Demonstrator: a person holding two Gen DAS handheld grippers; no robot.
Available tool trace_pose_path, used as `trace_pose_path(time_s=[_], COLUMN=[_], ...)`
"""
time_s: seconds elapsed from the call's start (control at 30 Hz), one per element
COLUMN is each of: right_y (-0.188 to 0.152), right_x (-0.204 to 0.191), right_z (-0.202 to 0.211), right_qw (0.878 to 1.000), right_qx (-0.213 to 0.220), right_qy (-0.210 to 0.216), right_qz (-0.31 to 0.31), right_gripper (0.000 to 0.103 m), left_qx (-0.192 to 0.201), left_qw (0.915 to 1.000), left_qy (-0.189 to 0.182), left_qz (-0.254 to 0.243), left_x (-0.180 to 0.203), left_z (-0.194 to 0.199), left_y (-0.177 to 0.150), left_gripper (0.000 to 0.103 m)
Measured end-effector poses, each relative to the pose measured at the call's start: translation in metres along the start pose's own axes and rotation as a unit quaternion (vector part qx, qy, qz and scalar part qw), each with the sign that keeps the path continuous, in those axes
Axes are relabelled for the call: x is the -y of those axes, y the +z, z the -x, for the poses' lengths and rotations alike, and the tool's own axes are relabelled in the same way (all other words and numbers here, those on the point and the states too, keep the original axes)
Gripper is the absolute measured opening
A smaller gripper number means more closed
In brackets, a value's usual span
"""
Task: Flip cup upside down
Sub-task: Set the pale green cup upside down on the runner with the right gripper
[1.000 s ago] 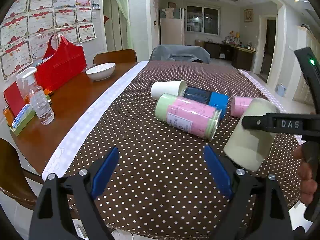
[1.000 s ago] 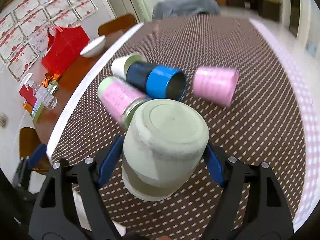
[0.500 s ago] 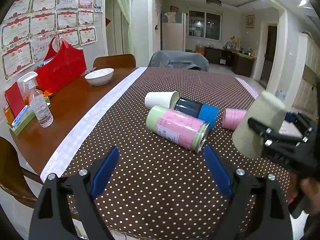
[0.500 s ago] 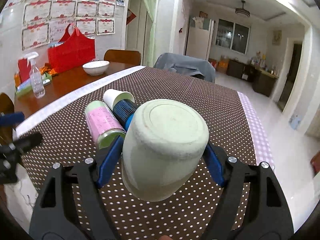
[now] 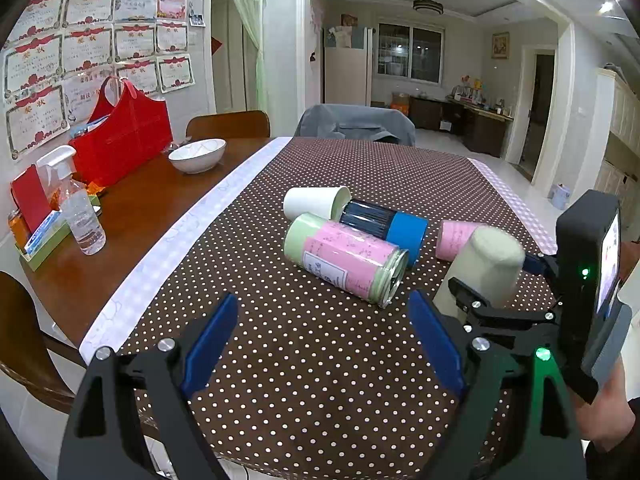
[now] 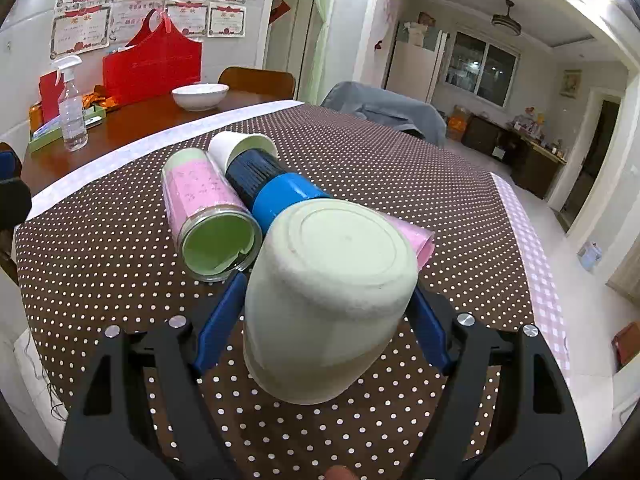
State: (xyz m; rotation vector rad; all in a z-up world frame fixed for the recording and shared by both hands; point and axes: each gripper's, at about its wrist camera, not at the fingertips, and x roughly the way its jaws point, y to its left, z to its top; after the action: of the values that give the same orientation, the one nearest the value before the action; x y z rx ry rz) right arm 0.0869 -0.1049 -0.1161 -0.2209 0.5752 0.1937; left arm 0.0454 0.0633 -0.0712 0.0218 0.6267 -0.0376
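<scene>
My right gripper [image 6: 328, 312] is shut on a pale green cup [image 6: 324, 292]. The cup's flat base points up and away from me, and its mouth faces down toward the dotted tablecloth [image 6: 100, 248]. In the left wrist view the same cup [image 5: 486, 270] stands tilted, base up, at the right, low over or on the cloth; I cannot tell which. The right gripper [image 5: 504, 300] clamps its lower part. My left gripper [image 5: 320, 344] is open and empty above the cloth's near edge.
Several cups lie on their sides mid-table: a white one [image 5: 316, 202], a blue one [image 5: 384, 226], a pink-and-green one [image 5: 344, 258] and a pink one [image 5: 454, 234]. A bowl [image 5: 197, 155], spray bottle [image 5: 76, 208] and red bag [image 5: 124, 132] stand on the bare wood at left.
The right gripper has turned the green cup from lying sideways to base up and lowered it toward the cloth. The left gripper stays open, roughly in place.
</scene>
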Motion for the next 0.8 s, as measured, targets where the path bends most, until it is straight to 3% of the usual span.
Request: trace_pose_path(time_s=[0.07, 0.1, 0.43, 0.8], right_y=[0.0, 0.001, 0.012, 0.026], right_x=[0.001, 0.003, 0.028, 0.053], right_z=[0.004, 0.008, 0.053, 0.133], right_qw=[1.0, 1.0, 0.992, 0.98], right_qx=[0.006, 0.01, 0.024, 0.079], right_qy=[0.001, 0.008, 0.06, 0.05], right_qz=[-0.005, -0.012, -0.106, -0.176], right_gripper=[0.095, 0.096, 0.097, 0.097], left_qx=[-0.001, -0.001, 0.014, 0.076], left_qw=[1.0, 1.0, 0.9997, 0.9965], left_qy=[0.0, 0.0, -0.008, -0.005], left_qz=[-0.001, -0.002, -0.018, -0.036], left_x=[0.0, 0.0, 0.015, 0.035], left_z=[0.0, 0.0, 0.019, 0.07], left_y=[0.0, -0.001, 0.003, 0.014], left_gripper=[0.085, 0.085, 0.085, 0.093])
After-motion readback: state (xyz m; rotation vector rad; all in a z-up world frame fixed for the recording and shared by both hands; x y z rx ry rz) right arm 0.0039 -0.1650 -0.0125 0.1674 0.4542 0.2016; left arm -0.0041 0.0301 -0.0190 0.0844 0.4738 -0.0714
